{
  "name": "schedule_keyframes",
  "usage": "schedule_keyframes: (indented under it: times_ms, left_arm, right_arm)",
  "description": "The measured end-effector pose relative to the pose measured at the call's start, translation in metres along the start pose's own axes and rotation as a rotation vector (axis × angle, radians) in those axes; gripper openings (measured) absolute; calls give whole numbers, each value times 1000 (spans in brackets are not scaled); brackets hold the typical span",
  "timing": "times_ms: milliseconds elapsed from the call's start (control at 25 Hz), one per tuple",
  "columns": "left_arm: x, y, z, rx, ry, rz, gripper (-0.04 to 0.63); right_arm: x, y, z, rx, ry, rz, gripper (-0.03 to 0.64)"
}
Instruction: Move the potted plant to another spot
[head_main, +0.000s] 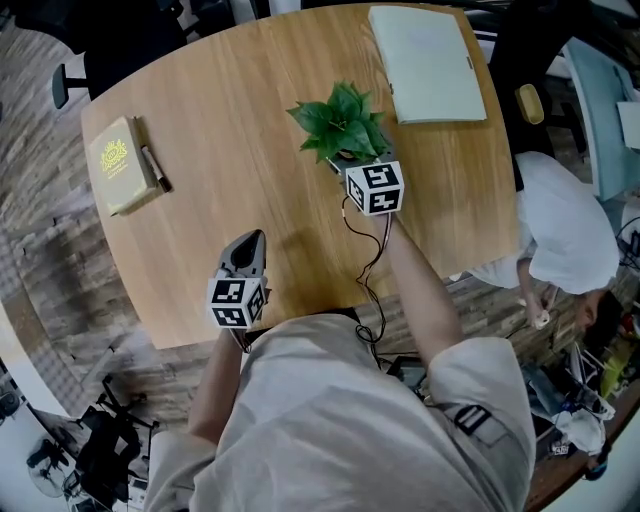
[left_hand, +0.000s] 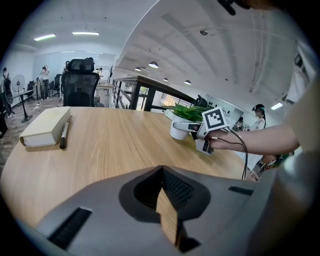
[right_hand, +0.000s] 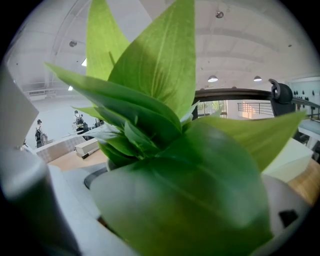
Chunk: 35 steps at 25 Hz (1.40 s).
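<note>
Because the plant (head_main: 340, 122) is to be carried, the right gripper (head_main: 347, 163) reaches in under its leaves (right_hand: 165, 125), jaws pressed on both sides of the white pot (left_hand: 177, 131), which stands toward the far side of the table (head_main: 230, 120). The left gripper (head_main: 248, 243) is not needed and waits near the front edge, jaws together and empty. The yellow book (head_main: 115, 165) bears a gold emblem, but no writing is readable.

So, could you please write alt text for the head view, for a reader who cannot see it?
From above, a person's right claw is at a potted plant on a rounded wooden table; the left claw, shut, hangs near the front edge. A yellow book with a pen lies left, a pale folder far right.
</note>
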<state>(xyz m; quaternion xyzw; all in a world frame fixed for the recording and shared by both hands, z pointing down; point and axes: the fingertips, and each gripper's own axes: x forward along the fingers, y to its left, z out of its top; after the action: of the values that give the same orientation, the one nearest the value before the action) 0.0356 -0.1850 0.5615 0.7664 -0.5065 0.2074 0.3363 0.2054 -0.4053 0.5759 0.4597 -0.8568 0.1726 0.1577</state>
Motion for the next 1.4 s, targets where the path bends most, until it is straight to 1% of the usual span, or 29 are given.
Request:
schedule_keyframes:
  times_ms: [200,440,760,960,1120,1400]
  left_arm:
    - [8,6,1,5,3,0,12]
    - [22,16,8,-11,-5,8,12]
    - [45,16,23,-13,-22,5,12]
    - [46,16,26,-16,-28,3,12]
    - [46,14,23,-21,-21,6,12]
    - [40,11,18,-22,-20,11,11]
  right_arm:
    - [2,0,-9,13,16,-5,518]
    - [3,0,-16,21,25,-9,518]
    - [4,2,-23,24,33,-6,520]
    - [6,2,-24,22,40,-10,522]
    - [6,2,-26,-2,52,-11,522]
    - [-2,3,-40,35,75,-11,532]
